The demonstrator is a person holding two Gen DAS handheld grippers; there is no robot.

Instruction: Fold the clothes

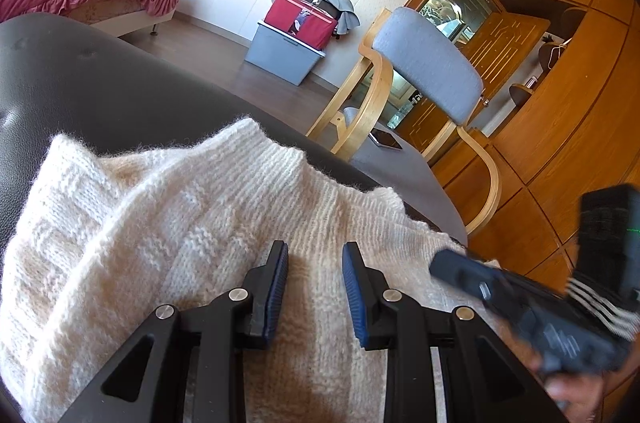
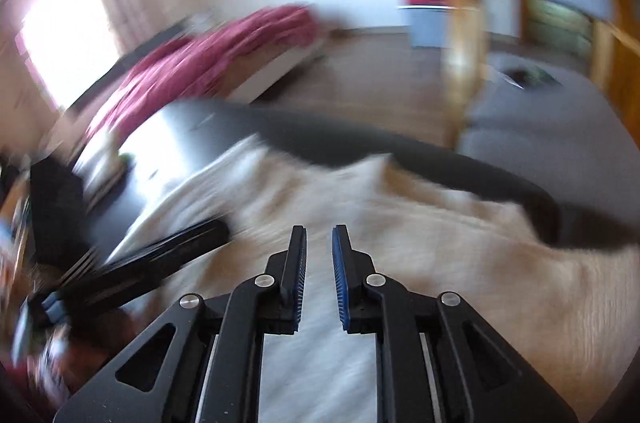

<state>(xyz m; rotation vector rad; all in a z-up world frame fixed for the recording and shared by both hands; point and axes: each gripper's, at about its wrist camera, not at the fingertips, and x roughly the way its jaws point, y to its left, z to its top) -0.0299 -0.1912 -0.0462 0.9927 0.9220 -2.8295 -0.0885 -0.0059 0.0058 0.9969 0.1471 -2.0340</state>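
Left claw (image 1: pixel 315 255) wide, holding nothing; right claw (image 2: pixel 319 241) narrow, holding nothing. Under both: cream knit sweater (image 1: pixel 160 207), soft, light, floppy, stretchy. Best grabbed at ribbed edge (image 1: pixel 288 159) just ahead.

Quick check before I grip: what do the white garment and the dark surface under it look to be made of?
White garment: chunky knit, probably wool or acrylic; ribbed edge, block-pattern stitches and a fuzzy halo show. Dark surface: smooth, slightly glossy, with dimples, likely leather or faux leather upholstery; which one cannot be told.
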